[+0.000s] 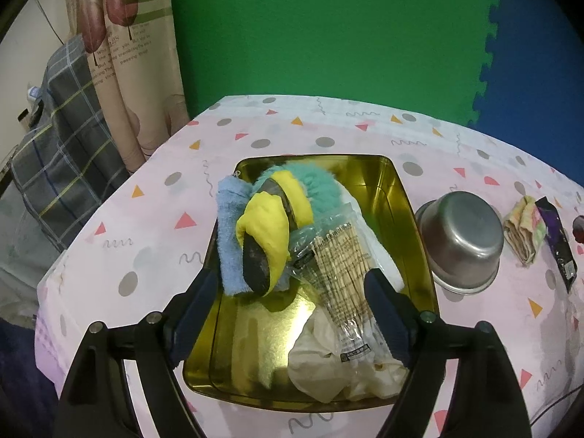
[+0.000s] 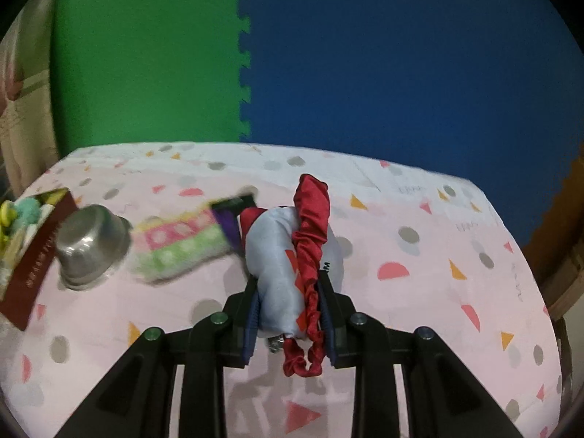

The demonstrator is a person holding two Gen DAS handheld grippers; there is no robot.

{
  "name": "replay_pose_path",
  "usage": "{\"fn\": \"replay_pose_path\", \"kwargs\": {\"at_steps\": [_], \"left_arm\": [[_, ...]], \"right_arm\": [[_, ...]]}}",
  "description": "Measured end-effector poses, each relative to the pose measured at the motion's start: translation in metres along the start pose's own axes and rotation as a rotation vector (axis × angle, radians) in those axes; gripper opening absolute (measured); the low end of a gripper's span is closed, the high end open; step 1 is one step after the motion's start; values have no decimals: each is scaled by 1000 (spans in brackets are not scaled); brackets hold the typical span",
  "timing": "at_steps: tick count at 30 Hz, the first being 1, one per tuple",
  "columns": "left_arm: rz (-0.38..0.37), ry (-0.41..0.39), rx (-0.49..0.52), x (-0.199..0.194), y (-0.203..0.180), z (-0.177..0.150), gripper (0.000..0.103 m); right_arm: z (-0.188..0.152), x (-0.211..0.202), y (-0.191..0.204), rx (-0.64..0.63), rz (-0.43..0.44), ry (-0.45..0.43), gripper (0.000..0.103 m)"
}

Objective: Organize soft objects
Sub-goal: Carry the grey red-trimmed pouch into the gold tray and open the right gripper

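A red-trimmed white fabric pouch (image 2: 288,266) is clamped by the right gripper (image 2: 290,319) above the table (image 2: 438,292). The left gripper (image 1: 292,292) is spread wide over the parrot plush (image 1: 270,226) inside the gold tin (image 1: 398,197).

One gold tin (image 1: 398,197) sits at the table's centre, holding one blue towel (image 1: 230,233), one plush parrot (image 1: 270,219), one clear packet of sticks (image 1: 339,266) and one cream cloth (image 1: 328,365). At three o'clock from it stands one upturned steel bowl (image 1: 461,233), then one folded patterned cloth (image 1: 525,233) and one dark purple packet (image 1: 558,244). One grey-and-red fabric pouch (image 2: 284,262) shows in the right wrist view.
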State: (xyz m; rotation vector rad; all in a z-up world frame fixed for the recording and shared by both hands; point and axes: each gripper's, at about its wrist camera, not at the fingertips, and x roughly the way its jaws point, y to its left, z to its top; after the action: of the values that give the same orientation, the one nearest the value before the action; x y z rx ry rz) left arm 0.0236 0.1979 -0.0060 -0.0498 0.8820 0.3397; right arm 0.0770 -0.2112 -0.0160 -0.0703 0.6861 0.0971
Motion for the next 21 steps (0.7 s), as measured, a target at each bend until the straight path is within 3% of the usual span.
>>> {"fn": "replay_pose_path", "kwargs": {"at_steps": [21], "left_arm": [[54,-51,-48,-21,32,16,80]], "right_arm": [[22,-25,169,-139,376,27,28]]}}
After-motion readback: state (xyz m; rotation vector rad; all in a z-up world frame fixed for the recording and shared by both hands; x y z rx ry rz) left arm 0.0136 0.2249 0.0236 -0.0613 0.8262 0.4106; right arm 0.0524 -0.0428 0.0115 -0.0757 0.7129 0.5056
